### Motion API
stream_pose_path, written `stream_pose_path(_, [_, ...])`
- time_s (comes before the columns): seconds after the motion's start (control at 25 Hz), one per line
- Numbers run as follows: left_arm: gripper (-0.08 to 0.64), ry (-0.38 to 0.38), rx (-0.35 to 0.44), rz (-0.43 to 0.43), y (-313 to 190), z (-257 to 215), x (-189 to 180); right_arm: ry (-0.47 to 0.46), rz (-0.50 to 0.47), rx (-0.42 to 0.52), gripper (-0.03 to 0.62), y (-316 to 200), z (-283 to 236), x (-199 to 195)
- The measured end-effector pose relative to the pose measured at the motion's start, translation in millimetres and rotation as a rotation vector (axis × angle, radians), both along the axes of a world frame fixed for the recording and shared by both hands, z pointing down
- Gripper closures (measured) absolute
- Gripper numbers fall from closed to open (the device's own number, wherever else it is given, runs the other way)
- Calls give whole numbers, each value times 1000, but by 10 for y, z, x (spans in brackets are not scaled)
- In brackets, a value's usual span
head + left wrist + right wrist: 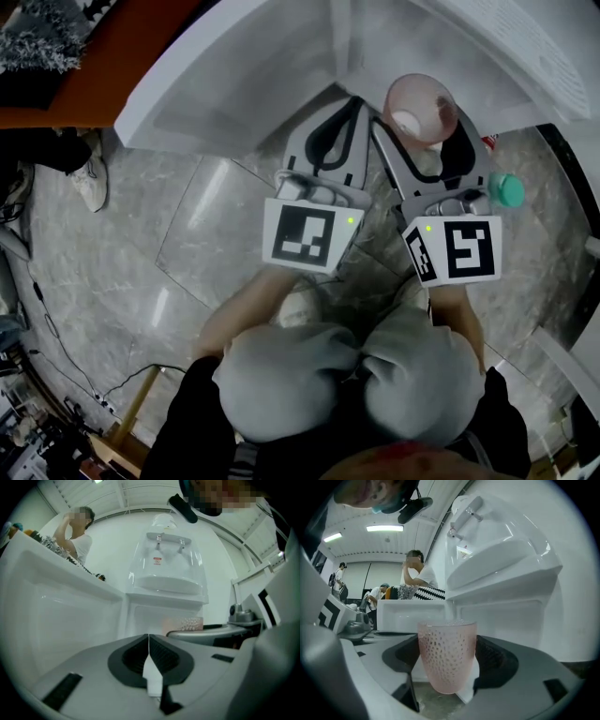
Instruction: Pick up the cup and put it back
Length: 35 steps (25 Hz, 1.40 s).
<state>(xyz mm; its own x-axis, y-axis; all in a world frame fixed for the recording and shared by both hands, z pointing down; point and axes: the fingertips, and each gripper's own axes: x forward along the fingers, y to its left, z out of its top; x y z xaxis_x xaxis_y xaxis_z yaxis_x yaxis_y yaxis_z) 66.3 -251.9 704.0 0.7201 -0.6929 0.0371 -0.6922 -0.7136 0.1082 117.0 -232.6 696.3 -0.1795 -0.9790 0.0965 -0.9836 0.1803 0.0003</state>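
The cup (446, 656) sits upright, long axis vertical, squarely between the jaws of the right hand-held gripper (446, 665), which is clamped on its sides at mid-frame. Its base hangs free, with the floor (436, 705) showing beneath. The white dispenser (501, 559) lies straight ahead, filling the upper right of the frame. The left hand-held gripper (149, 654), at lower centre of its own view, is pressed closed on nothing. I cannot make out which ledge the cup belongs on.
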Motion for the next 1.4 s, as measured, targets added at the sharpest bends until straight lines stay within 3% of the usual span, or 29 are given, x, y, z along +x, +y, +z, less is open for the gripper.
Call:
stream_pose_path(0.12, [546,-28,37,-7,26,-49,-25,10,-7,-5,219,7,-16,-18])
stream_pose_path(0.28, [546,-237,173,-46,147,-174,-97,13,-13,16,219,51,-144,-65])
stream_pose_path(0.48, [546,-286,187,-39,368,-626,-207,-84,-108,-37,219,274,-540,-218])
stream_pose_path(0.6, [546,-313,183,-36,521,-1085,-228,-80,-124,-71,221,456,-1011,-254])
stream_pose_path(0.72, [546,-368,249,-33,679,-1869,-264,-122,-105,-79,221,630,-1760,-296])
stream_pose_path(0.96, [546,-299,187,-39,970,-4106,-488,-168,-58,-20,221,967,-3989,-501])
stream_pose_path(1.16, [546,-254,186,-115,1332,-5932,-818,-121,-99,65,221,1330,-5842,-824])
stream_pose_path(1.4, [546,-125,160,-231,2069,-7296,-1084,-36,-219,97,221,2075,-7235,-1069])
